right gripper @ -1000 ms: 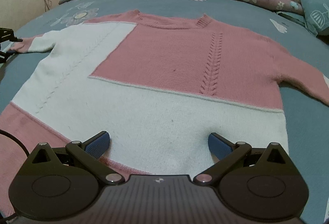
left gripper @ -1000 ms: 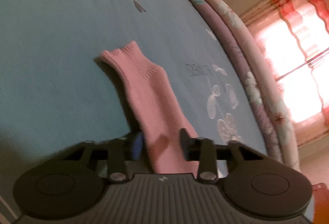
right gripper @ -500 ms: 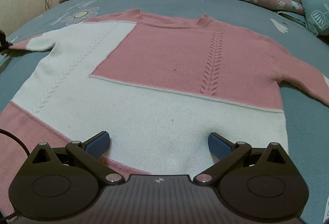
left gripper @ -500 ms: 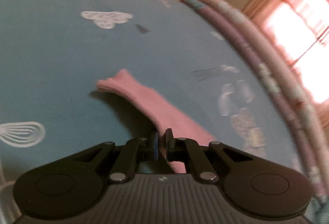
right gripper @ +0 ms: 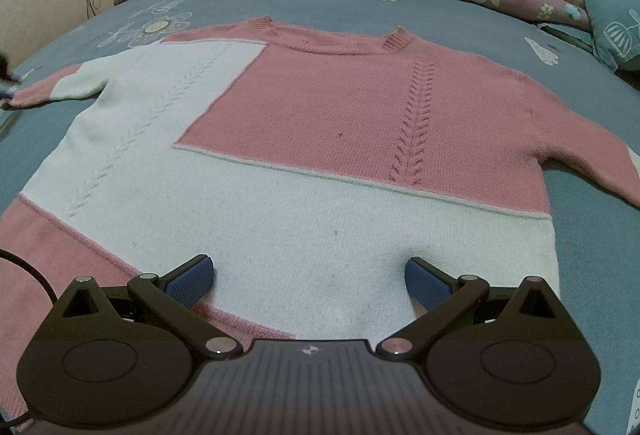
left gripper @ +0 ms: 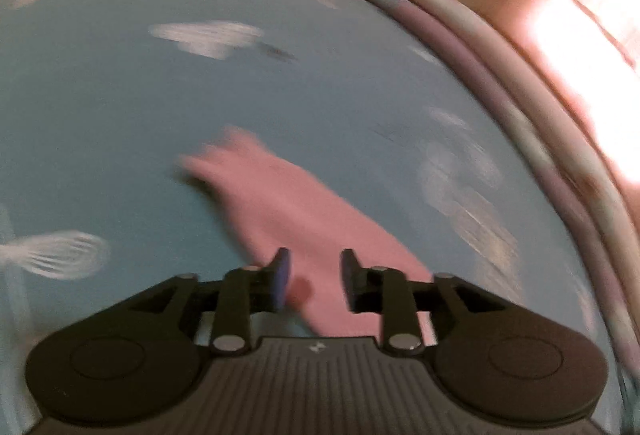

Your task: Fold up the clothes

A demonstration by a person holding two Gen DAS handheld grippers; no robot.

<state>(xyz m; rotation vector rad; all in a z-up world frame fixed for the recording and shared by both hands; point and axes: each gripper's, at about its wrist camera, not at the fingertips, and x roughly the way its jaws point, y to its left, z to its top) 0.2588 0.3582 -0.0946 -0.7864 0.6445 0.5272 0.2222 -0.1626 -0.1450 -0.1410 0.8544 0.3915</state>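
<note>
blue bedsheet (right gripper: 592, 219): sweater (right gripper: 320, 139) flat (left gripper (left gripper: 312, 275) just opening over sleeve (left gripper: 288, 203)).

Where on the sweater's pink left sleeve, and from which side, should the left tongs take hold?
Grip near the ribbed cuff end of the pink sleeve, coming from above and along its length. It lies flat and narrow on the blue bedspread, so one pad must slip under an edge. The left tongs have just been opening, the sleeve between the jaws but not pinched.

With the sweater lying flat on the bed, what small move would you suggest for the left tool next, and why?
Probably close the left tool on the pink sleeve again: its jaws have just been opening, and the sleeve sits between them ungripped and unfolded.
</note>
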